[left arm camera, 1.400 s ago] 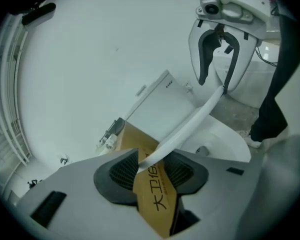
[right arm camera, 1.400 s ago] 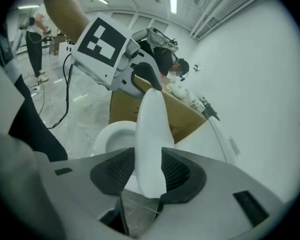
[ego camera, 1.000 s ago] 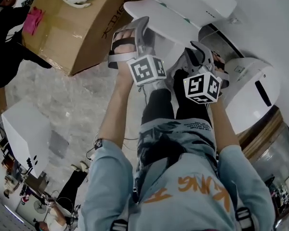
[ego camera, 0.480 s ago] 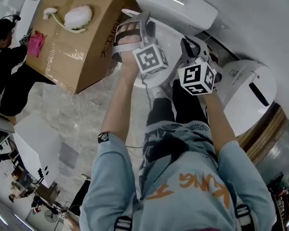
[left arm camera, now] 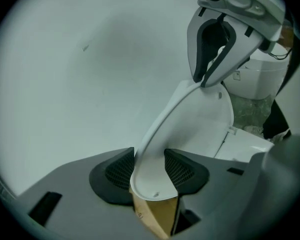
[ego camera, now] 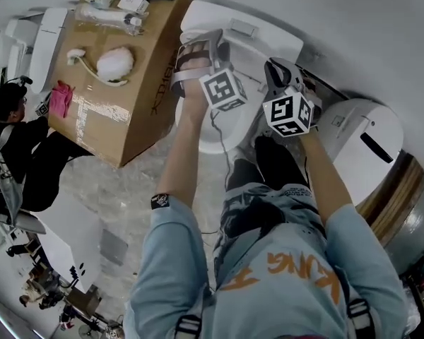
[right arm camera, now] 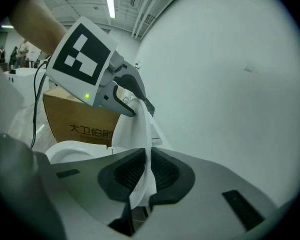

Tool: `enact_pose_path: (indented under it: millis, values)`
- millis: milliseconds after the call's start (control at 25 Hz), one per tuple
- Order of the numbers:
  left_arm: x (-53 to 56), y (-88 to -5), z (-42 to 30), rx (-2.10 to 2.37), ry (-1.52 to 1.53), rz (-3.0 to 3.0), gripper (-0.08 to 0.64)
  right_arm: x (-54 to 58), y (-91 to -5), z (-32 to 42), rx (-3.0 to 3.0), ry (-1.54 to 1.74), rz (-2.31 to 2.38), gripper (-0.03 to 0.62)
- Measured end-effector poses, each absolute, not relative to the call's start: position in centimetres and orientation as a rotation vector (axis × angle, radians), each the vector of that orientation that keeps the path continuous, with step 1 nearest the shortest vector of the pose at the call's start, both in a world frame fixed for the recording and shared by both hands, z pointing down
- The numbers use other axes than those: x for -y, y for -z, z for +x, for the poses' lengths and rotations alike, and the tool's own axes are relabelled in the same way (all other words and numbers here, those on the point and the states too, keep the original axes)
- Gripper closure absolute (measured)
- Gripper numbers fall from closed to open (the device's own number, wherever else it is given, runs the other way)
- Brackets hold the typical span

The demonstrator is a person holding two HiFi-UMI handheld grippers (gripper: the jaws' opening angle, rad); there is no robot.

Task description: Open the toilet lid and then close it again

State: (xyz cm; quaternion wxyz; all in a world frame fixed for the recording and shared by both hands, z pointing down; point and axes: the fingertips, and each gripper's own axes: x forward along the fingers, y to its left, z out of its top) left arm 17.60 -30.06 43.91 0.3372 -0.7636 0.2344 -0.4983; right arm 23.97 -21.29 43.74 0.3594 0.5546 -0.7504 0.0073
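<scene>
The white toilet lid (left arm camera: 202, 121) stands raised, nearly upright in front of the tank (ego camera: 268, 41). My left gripper (left arm camera: 149, 171) has the lid's rim between its wide-set pads and is shut on it. My right gripper (right arm camera: 146, 174) is shut on the thin edge of the same lid (right arm camera: 140, 129), pads pressed on both faces. In the head view my left gripper (ego camera: 198, 42) and right gripper (ego camera: 283, 69) are side by side above the bowl (ego camera: 215, 133). The open seat (right arm camera: 70, 151) shows below the lid.
A large cardboard box (ego camera: 120, 111) with several small items on top stands just left of the toilet. Another white unit (ego camera: 367, 147) sits close on the right. A person (ego camera: 14, 140) crouches at the far left. A plain white wall lies behind the lid.
Both grippers have moved away from me toward the tank, lifting the lid from a low slant to nearly upright. The right jaws have narrowed onto the lid's edge.
</scene>
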Motion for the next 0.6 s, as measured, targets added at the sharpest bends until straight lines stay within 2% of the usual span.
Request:
enact_pose_path:
  millis: [280, 600]
  values:
    - [30.4, -43.9, 18.2, -0.605, 1.300, -1.996, 0.368, 21.9, -45.6, 24.8, 2.050, -0.170, 1.341, 0.525]
    - [29.1, -43.4, 16.6, -0.629, 1.311, -1.989, 0.370, 20.7, -45.1, 23.1, 2.122, -0.263, 1.242, 0.540]
